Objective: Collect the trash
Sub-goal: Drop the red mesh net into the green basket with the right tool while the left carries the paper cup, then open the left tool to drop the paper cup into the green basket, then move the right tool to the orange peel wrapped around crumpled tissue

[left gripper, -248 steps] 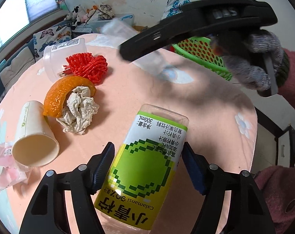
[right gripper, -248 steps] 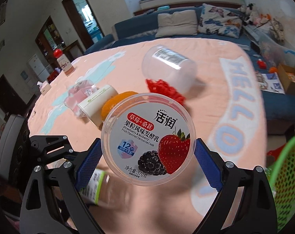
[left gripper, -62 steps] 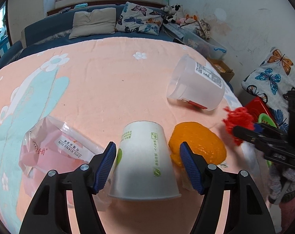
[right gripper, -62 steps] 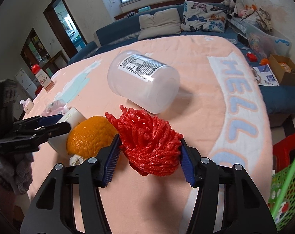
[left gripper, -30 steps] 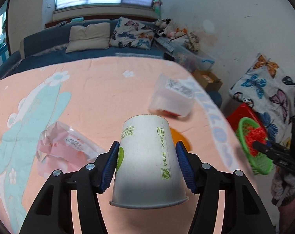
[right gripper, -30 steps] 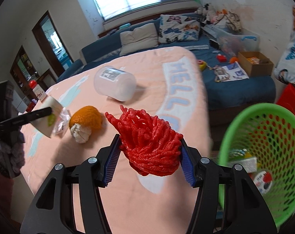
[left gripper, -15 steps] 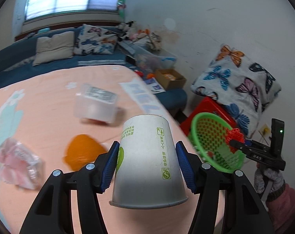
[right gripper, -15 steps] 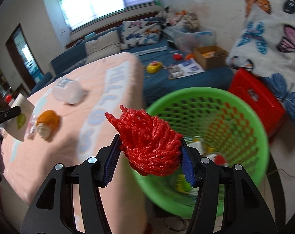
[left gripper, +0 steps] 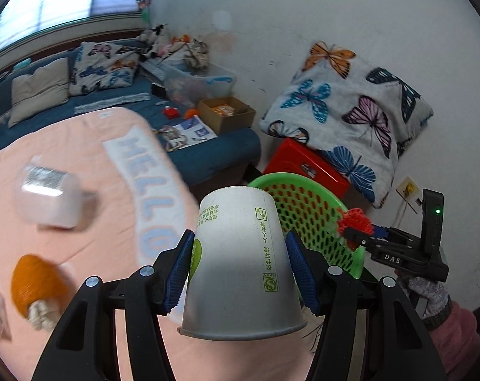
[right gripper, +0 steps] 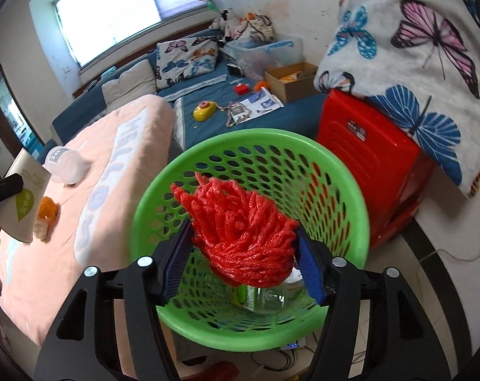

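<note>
The red foam netting is clamped between the blue pads of the right hand-held gripper, which hangs right above the mouth of the green basket, so letting go should drop it straight in. At least 1 clear bottle with a green label (possibly more, the netting hides most of the bottom) already lies inside. The basket stands on the floor just off the corner of the bed, beside a red stool, an easy reach from the bedspread. The left hand-held gripper is clenched on a paper cup, rim toward the camera, carried toward the basket. An orange peel with crumpled tissue and a clear tub remain on the bedspread.
</note>
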Motion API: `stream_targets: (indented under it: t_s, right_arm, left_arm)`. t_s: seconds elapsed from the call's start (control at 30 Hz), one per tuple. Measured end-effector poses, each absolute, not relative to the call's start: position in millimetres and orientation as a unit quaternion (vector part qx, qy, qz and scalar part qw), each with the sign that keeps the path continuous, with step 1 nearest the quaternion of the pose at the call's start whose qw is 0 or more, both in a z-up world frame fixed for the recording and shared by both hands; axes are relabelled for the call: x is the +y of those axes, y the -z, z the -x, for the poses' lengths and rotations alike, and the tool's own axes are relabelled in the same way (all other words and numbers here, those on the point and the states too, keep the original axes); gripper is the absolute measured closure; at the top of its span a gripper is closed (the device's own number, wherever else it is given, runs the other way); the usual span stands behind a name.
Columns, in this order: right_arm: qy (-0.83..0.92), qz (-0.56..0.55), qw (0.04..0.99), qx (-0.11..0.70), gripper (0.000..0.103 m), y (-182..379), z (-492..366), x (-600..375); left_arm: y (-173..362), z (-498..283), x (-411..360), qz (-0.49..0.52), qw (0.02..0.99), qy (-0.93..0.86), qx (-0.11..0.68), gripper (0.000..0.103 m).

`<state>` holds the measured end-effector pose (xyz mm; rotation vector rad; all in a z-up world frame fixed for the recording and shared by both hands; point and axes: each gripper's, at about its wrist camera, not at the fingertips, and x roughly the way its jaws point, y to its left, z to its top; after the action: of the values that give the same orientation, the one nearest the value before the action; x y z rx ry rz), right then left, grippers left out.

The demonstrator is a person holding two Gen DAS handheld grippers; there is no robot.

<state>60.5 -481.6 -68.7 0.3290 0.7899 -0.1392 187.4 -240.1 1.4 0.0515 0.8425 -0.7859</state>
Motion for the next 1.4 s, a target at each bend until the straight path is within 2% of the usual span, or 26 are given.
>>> stream_targets:
  t_s: [0.17,0.7,1.0,1.13,1.4]
  right_arm:
    - [0.069,-0.168,0.907,0.38,0.032,71,-56,-492]
    - [0.067,-0.177,0.914,0.36,0.032,63,-37,-499]
    - [0.068,-0.184,0.912,0.359,0.032,65,-29,-502]
    - [0.069,-0.185,0.912,0.359,0.032,65,-28,-503]
    - [0.064,-0.179,0.916,0.354,0.032,57,-26,-494]
  left_arm:
    - [5,-188,-277,-0.039,0.829,0.384,0.405,0.046]
    - [38,-187,-353,-0.072,0.806,0.4,0.431,0.045]
    - [57,-185,-369,-0.078,0.795,0.401,0.448,0.043]
    - [64,-185,-368,-0.077,0.79,0.402,0.456,0.032]
    - [53,-178,-343,-0.064,0.798,0.404,0.442,0.031]
